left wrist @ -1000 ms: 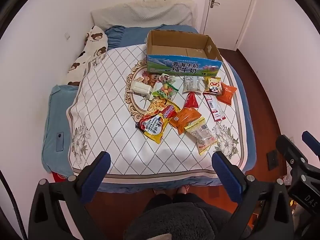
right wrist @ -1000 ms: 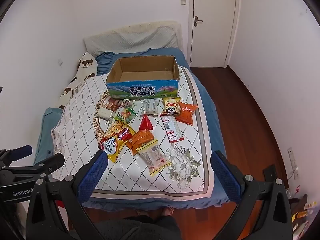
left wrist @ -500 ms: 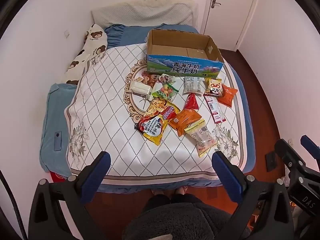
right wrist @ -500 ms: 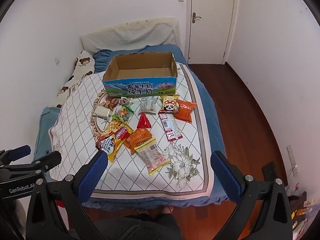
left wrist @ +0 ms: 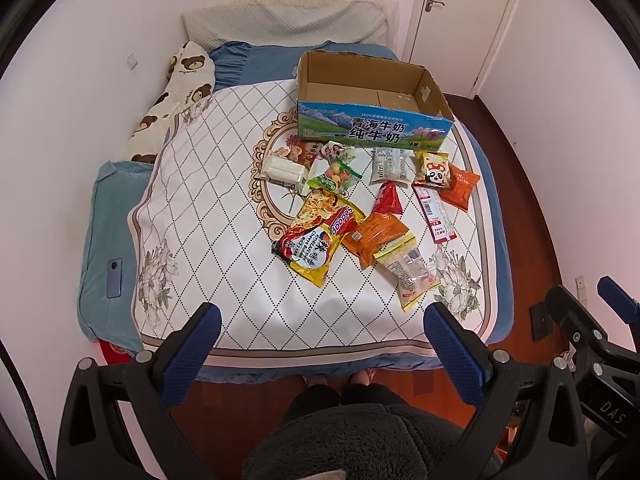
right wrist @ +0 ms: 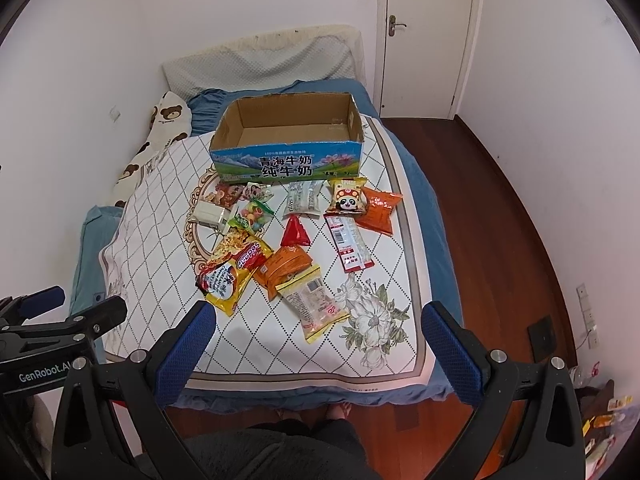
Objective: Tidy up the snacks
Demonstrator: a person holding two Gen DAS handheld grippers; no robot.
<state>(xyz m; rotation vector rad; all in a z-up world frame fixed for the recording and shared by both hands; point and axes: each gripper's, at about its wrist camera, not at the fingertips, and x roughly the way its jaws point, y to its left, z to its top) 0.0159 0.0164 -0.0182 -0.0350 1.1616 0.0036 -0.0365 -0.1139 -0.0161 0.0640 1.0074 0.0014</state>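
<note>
An empty open cardboard milk box [left wrist: 372,92] [right wrist: 286,148] stands at the far middle of the bed. Several snack packets lie in front of it: a yellow noodle bag [left wrist: 316,236] [right wrist: 232,268], an orange packet [left wrist: 376,232] [right wrist: 284,264], a clear yellow-edged packet [left wrist: 408,268] [right wrist: 316,304], a red triangular packet [left wrist: 388,200] [right wrist: 295,232] and a panda packet [left wrist: 432,166] [right wrist: 347,198]. My left gripper [left wrist: 320,350] and right gripper [right wrist: 316,348] are both open and empty, held above the foot of the bed, well short of the snacks.
A white quilted cover [left wrist: 224,184] lies on a blue mattress [right wrist: 436,216]. A phone [left wrist: 114,272] rests at the left bed edge. A bear pillow [left wrist: 176,96] lies at the left. A door [right wrist: 424,32] and wooden floor [right wrist: 492,208] are at the right. My legs are below.
Both views have shifted slightly, so the bed and snacks sit a little closer and lower. Both grippers stay open. Nothing on the bed has moved.
</note>
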